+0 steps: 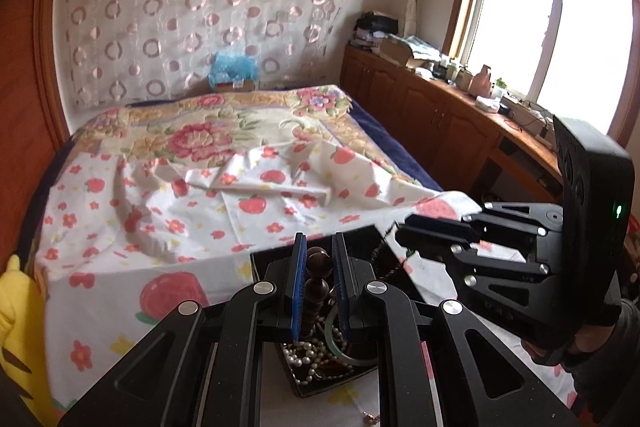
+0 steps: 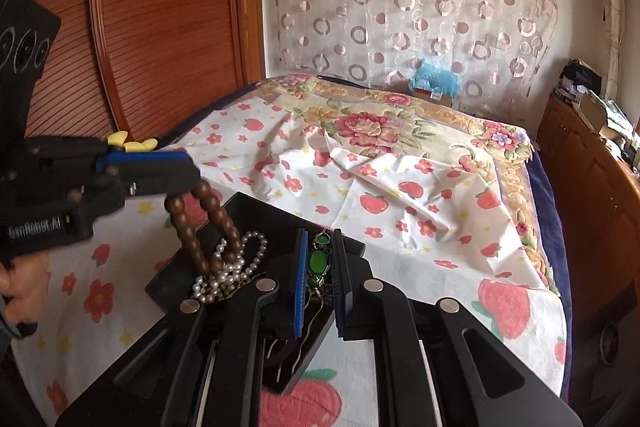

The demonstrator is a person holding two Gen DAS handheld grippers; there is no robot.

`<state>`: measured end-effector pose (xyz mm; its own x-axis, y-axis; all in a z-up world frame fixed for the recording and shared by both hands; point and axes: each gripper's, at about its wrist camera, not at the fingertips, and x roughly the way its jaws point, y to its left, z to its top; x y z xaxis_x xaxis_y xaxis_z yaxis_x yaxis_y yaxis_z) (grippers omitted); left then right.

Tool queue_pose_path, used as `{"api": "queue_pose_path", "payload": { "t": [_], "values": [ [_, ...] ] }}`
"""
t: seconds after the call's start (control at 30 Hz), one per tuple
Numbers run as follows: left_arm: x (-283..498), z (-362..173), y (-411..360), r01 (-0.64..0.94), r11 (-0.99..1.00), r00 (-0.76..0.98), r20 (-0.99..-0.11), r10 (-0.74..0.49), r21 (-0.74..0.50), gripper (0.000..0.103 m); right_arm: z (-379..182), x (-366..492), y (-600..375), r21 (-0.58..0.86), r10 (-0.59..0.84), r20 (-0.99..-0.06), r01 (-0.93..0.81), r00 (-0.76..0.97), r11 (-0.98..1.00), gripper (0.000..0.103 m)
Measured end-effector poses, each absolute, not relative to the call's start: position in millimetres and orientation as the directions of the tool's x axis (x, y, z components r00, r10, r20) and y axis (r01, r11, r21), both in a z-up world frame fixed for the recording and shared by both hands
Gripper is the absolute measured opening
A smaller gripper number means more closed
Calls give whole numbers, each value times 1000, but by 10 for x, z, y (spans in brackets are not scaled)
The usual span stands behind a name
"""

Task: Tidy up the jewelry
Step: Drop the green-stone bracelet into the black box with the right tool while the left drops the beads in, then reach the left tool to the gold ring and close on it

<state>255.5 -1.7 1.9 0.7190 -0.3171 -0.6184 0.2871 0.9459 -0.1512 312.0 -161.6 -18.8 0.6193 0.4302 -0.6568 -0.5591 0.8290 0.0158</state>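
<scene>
Honestly, risky spot. Left gripper (image 2: 192,171) clamped on brown bead bracelet (image 2: 212,227), loop dangling into black tray (image 2: 256,211) on bed (image 2: 400,155). Right gripper (image 2: 318,267) clamped on green pendant (image 2: 318,261), chain trailing in tray. Could snag pearl strand (image 2: 240,263) wrapped round beads, dragging tangle out or tipping tray on soft bedding.

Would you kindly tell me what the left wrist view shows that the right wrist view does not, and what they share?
Only the left wrist view shows the window, a green bangle in the tray and a yellow plush toy.

Only the right wrist view shows the green pendant between the right gripper fingers and the wooden door.

Both show the black tray, the pearls, the brown bead bracelet in the left gripper, and the bed.
</scene>
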Motion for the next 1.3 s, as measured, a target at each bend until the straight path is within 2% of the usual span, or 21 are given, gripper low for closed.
{"api": "queue_pose_path", "payload": {
  "t": [0.5, 0.57, 0.6, 0.7, 1.1, 1.13, 1.3],
  "values": [
    [2468, -128, 33, 254, 954, 706, -644, -296, -160, 13, -138, 3177, -1506, 29, 455, -644, -575, 615, 818, 13],
    [2426, -112, 55, 243, 959, 713, -642, -281, -149, 18, -152, 3185, -1498, 34, 458, -645, -576, 612, 816, 13],
    [2415, -109, 63, 239, 960, 717, -641, -274, -143, 25, -152, 3177, -1496, 34, 459, -645, -577, 611, 816, 13],
    [2333, -105, 131, 218, 969, 727, -642, -242, -118, 28, -153, 3176, -1496, 40, 466, -644, -582, 606, 812, 13],
    [1906, -300, 542, 119, 988, 712, -686, -151, -94, 60, -78, 2869, -1500, 58, 505, -629, -612, 591, 789, 13],
    [1880, -311, 546, 117, 989, 710, -689, -145, -88, 65, -89, 2814, -1495, 59, 509, -632, -619, 585, 783, 13],
    [1707, -431, 622, 111, 991, 694, -708, -133, -77, 72, -215, 2426, -1455, 53, 519, -661, -657, 542, 752, 13]
  ]
}}
